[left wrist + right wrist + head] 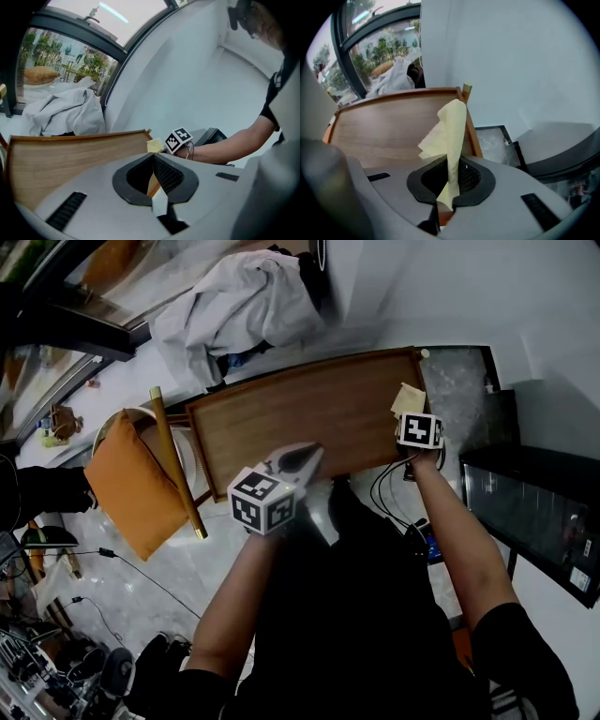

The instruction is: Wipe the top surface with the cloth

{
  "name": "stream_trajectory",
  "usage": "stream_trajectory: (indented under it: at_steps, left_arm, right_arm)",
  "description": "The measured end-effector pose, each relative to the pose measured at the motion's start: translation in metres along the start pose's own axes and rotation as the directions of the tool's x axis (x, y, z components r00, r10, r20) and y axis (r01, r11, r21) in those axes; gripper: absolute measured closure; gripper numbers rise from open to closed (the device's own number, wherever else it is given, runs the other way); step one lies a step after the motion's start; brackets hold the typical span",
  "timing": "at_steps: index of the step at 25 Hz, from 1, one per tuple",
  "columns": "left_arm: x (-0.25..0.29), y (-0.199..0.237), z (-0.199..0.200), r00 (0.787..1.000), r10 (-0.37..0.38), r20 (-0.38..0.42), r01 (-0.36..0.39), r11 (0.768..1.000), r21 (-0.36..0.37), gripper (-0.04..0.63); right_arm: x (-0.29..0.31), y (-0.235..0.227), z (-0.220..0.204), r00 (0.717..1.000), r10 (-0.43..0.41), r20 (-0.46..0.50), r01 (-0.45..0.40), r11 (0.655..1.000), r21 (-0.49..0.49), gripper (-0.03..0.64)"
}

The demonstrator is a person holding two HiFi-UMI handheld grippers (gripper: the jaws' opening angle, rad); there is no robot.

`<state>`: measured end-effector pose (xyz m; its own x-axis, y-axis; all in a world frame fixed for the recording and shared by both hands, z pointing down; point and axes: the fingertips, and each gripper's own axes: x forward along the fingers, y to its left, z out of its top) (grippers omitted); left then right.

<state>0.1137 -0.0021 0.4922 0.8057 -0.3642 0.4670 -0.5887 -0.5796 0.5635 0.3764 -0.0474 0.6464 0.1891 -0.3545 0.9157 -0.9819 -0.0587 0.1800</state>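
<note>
Wood, warm brown and grained, forms the table top (309,418), a long rectangle with a raised rim (471,122). Its bare boards run from the right end toward 9 o'clock. A brass-coloured knob (466,87) stands at the far right corner. Past the left end, at 9 o'clock, a chair with an orange cushion (131,484) sits close against the rim. Beyond the far edge, at 11 o'clock, lies a heap of white fabric (234,301), and a black cabinet (534,512) stands at 3 o'clock. The only print is the black-and-white square markers (421,430) on the gripper cubes. The right gripper (452,164) has its jaws closed tight on the pale yellow cloth (447,136), which rises crumpled out of them over the top's right end, near the 2 o'clock corner. Whether the cloth touches the wood cannot be told. The left gripper (153,157) hangs over the near edge at 6 o'clock, its tips pressed together with nothing between them, well apart from the cloth.
</note>
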Motion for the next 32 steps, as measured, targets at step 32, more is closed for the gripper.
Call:
stream_trajectory:
  at_steps: [32]
  left_arm:
    - [-0.243, 0.101, -0.071, 0.97, 0.244, 0.022, -0.237, 0.959, -0.157, 0.583]
  right_arm:
    - [-0.14, 0.523, -0.064, 0.697, 0.71, -0.1, -0.707, 0.659, -0.257, 0.584]
